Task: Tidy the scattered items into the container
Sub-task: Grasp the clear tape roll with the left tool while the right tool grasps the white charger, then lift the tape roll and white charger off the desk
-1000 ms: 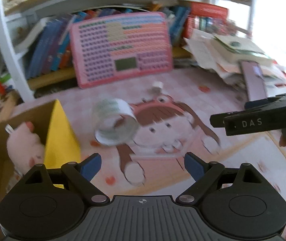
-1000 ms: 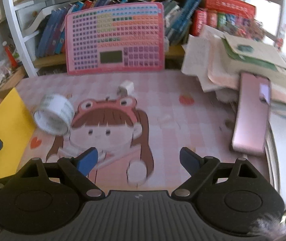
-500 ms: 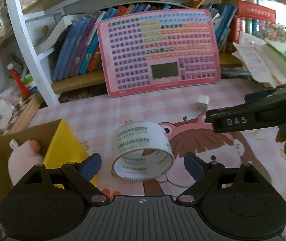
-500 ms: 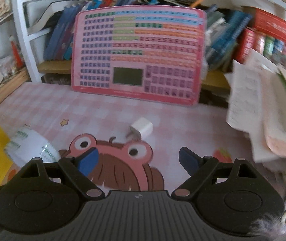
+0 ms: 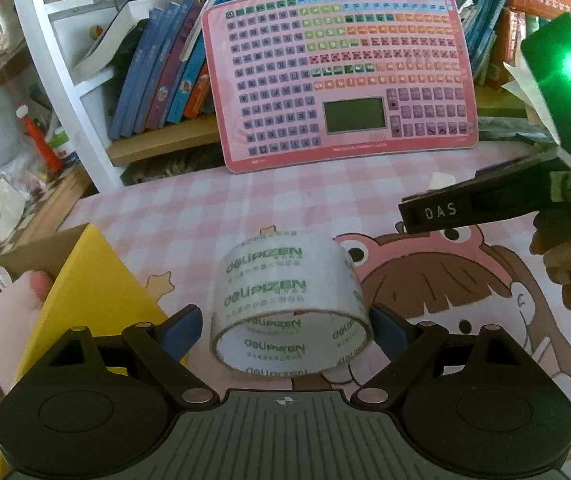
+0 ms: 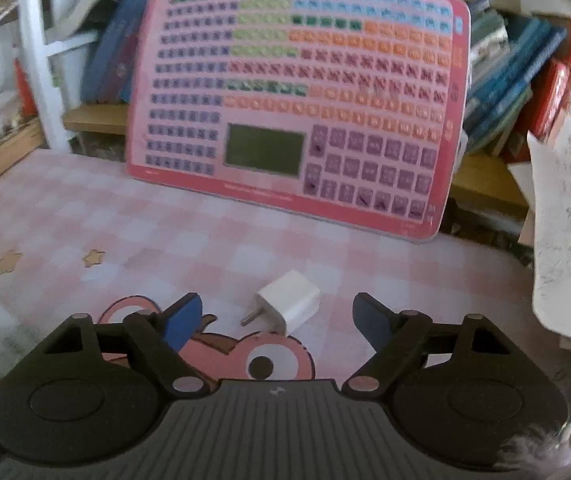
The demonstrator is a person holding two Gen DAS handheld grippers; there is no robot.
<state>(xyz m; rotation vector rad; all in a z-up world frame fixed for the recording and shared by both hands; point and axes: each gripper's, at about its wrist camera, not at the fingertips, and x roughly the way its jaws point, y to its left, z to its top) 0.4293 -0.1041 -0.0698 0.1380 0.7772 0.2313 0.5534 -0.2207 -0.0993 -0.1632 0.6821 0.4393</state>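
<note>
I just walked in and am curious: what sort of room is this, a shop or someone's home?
Most likely a child's study desk at home: a pink cartoon desk mat, a shelf crammed with children's books, and a pink learning keyboard toy propped against it.

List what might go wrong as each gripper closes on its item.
The tape roll lies tilted between the open left gripper, so it may roll or squirt out when squeezed. The white charger plug is small and sits skewed between the right gripper, whose jaws have just been closing; the pads may twist or flick it away.
</note>
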